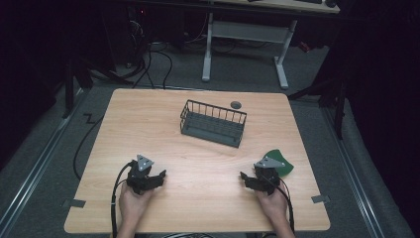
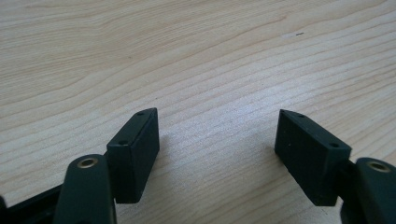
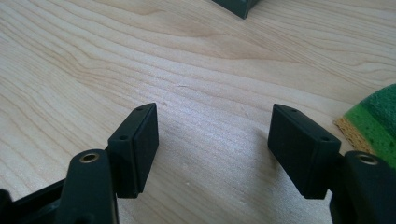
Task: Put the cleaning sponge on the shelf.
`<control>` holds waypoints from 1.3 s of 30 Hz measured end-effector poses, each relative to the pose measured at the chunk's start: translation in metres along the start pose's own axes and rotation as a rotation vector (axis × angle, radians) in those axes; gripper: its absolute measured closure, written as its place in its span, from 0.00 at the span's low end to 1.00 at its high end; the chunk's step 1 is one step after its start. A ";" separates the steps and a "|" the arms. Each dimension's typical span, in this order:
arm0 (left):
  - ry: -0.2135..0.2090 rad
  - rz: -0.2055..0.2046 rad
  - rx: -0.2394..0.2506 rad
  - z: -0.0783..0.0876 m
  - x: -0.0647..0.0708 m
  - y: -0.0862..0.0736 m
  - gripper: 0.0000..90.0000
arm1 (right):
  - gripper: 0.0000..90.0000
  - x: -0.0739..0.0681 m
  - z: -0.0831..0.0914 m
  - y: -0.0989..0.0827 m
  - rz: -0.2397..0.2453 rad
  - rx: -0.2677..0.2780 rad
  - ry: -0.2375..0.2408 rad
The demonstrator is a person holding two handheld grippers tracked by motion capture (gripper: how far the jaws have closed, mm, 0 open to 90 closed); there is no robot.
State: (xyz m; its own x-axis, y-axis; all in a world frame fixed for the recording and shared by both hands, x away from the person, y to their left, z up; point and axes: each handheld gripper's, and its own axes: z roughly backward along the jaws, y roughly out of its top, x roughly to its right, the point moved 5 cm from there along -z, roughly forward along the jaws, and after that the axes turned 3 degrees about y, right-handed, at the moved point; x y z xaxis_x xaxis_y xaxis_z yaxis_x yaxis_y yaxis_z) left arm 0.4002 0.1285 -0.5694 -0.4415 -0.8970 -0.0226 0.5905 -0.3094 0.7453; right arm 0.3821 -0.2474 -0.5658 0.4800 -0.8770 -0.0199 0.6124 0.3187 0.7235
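Sponge (image 1: 280, 161) lying on table (image 1: 208, 158) near right edge, green side up, just beside right gripper (image 1: 253, 179) on its outer side. Am holding right gripper low over bare wood, jaws standing wide, nothing between them. Left gripper (image 1: 149, 180) resting near front left of table, jaws wide too, gripping nothing. Wire basket (image 1: 213, 122) sitting mid-table, well apart from both. Small dark disc (image 1: 236, 104) lying behind basket.
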 end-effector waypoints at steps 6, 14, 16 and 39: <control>0.004 0.005 0.001 0.000 0.000 0.000 0.35 | 0.37 0.000 0.000 0.000 0.001 -0.001 0.000; 0.004 0.009 0.003 0.000 0.000 0.000 0.37 | 0.38 0.000 0.000 0.000 0.001 -0.001 0.000; -0.001 0.001 0.000 0.000 0.000 0.000 0.35 | 0.39 -0.001 0.000 0.000 0.003 0.000 0.005; 0.014 0.005 0.008 -0.002 -0.001 0.004 0.46 | 0.53 -0.005 0.002 0.000 -0.008 0.000 -0.012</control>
State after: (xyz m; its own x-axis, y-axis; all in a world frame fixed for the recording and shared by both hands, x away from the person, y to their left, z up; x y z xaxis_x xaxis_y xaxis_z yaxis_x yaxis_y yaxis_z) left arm 0.4043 0.1276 -0.5681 -0.4290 -0.9029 -0.0285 0.5869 -0.3026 0.7510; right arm 0.3782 -0.2441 -0.5641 0.4681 -0.8835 -0.0174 0.6159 0.3121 0.7233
